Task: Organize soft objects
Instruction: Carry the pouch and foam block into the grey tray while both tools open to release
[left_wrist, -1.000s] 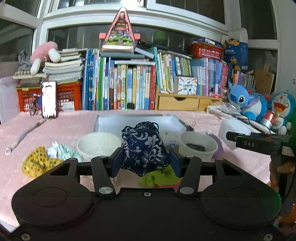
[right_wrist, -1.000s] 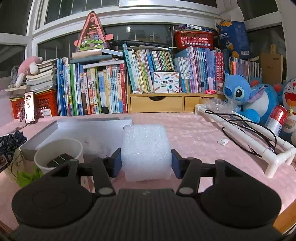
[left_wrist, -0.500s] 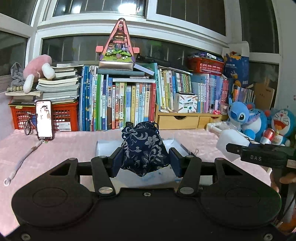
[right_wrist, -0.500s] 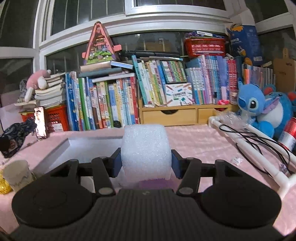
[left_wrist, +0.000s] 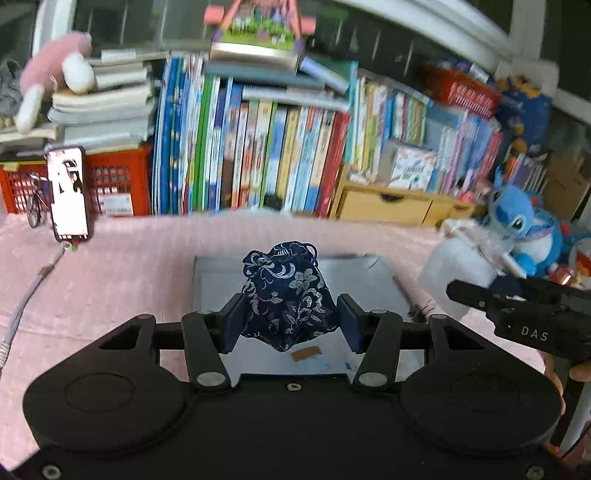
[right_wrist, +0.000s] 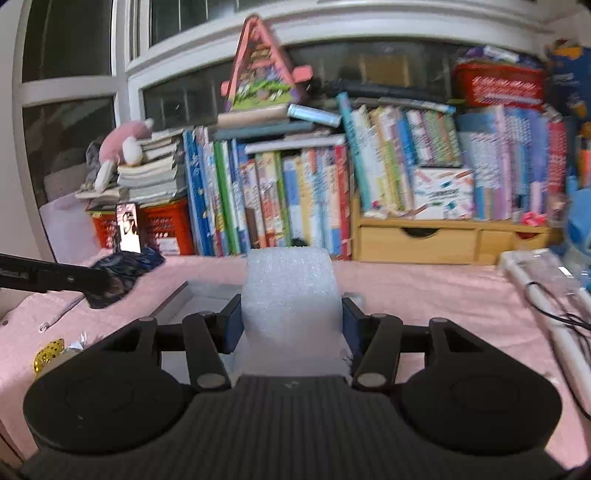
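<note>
Two grippers, both loaded, both in the air over the pink tablecloth (left_wrist: 122, 266). Left gripper (left_wrist: 289, 320) is clamped part-closed on a navy floral drawstring pouch (left_wrist: 286, 291): pads squeeze its lower body from both sides, gathered neck standing up, bottom corner sagging below the fingers. Right gripper (right_wrist: 291, 320) is likewise part-closed on a white foam roll (right_wrist: 291, 295), pads pressing its two flat ends so the roll's long axis runs straight across finger to finger. Key relation for the next move: the shallow grey cardboard tray (left_wrist: 373, 284) lies directly under and ahead of the left gripper, pouch hanging right above the tray floor, so a short drop and release looks like all it needs. From the right wrist view the same tray (right_wrist: 177, 295) shows only as an edge poking out on either side of the foam roll, below and ahead of the fingers, so that hand looks near it too. Left view shows the right gripper (left_wrist: 524, 306) just off the tray's right edge, foam at its tip, so the left hand is the better placed of the two, my read. Risk: both hands converge on one tray, so stagger the drops. Background is motion-blurred; tray contents beyond some paper scraps can't be made out.
</note>
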